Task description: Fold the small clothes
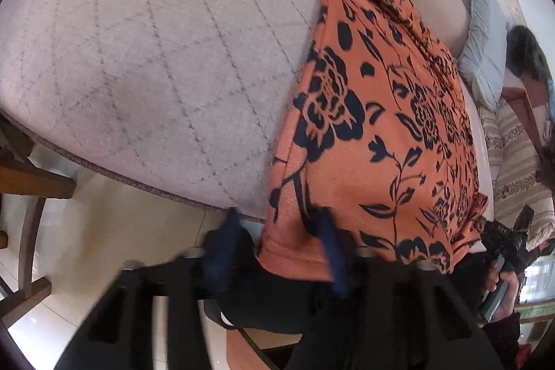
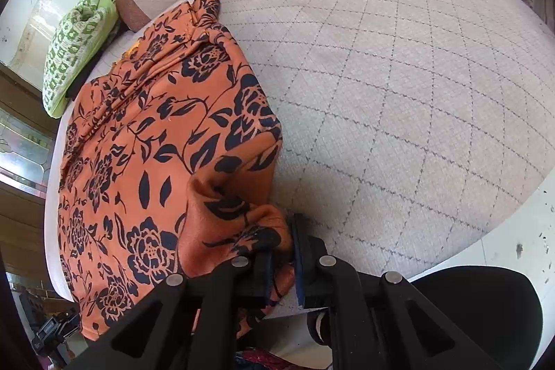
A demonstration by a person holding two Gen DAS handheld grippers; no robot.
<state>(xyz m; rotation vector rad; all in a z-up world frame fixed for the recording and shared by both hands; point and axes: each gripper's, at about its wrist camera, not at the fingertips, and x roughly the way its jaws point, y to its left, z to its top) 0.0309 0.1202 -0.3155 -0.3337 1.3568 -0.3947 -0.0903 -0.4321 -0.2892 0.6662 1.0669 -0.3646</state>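
Right wrist view shows the right gripper (image 2: 282,257) clenched on a bunched corner of the orange garment (image 2: 145,144) at the mattress (image 2: 399,75) near edge, the left gripper (image 1: 281,238) parted astride its hem, so next, I judge, the left must pinch before both carry the fold toward the mattress's far end.

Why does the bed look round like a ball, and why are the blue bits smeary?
Left wrist view: the fisheye lens bulges the bed; the left gripper is motion-blurred. Right wrist view: same bulge, but the cloth and right gripper look sharp.
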